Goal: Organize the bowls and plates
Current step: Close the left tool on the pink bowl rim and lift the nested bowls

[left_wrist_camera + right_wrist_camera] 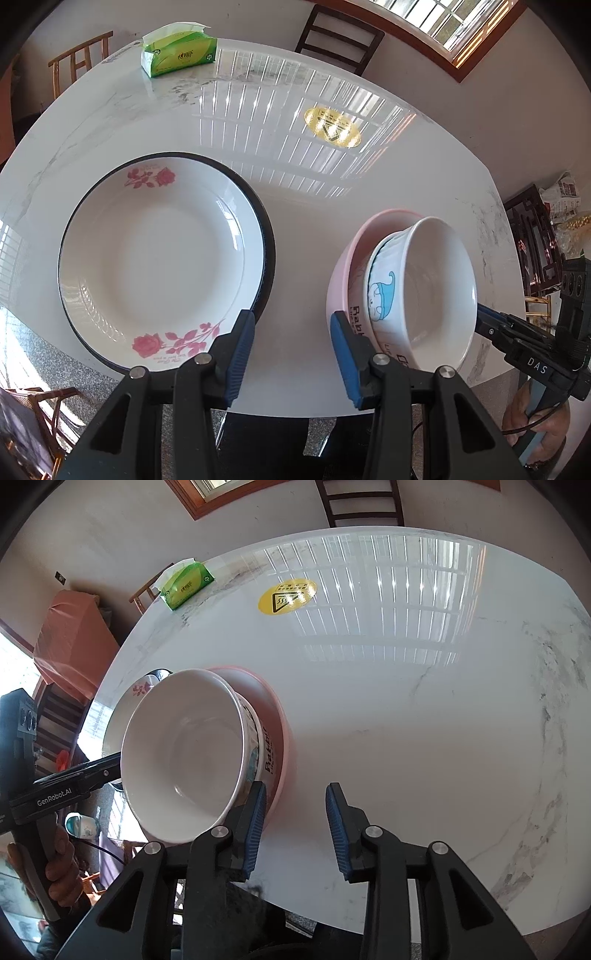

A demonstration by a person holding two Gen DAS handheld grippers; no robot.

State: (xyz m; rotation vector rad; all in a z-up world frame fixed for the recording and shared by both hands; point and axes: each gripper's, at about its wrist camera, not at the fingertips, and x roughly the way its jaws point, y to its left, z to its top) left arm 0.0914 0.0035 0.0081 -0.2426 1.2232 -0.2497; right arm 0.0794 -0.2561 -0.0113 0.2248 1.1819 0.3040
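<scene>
White marble-patterned tabletop (295, 110) filled both views, glossy with window reflections, set in a room with pale walls and a wood-framed window (454, 29). Two dark wooden chairs stood at the far side: one ladder-back (340, 37) and one lighter-toned (79, 55).

Count of tableware: two plates and two bowls. One white round plate with pink rose prints (155, 258) lay on top of one black-rimmed plate (267, 251), left of centre and toward the near edge. One white ceramic bowl with a blue cartoon figure (424, 291) sat tilted inside one pale pink bowl (347, 266), to the right of the plates and near the table's near edge. One green tissue pack (177, 51) rested at the far left. One yellow oval sticker (332, 127) was fixed mid-table.

Left gripper (291, 350) hovered over bare tabletop between the plates and the bowls, jaws parted about halfway, nothing between them; its left pad overlapped the rose plate's rim in view, contact not determinable.

Right gripper (295, 827) stood with jaws apart and empty over the tabletop, released. Its left finger (255, 823) lay just beside the white bowl's outer wall; touching could not be confirmed. A hand (61, 871) gripped the left tool's handle.
</scene>
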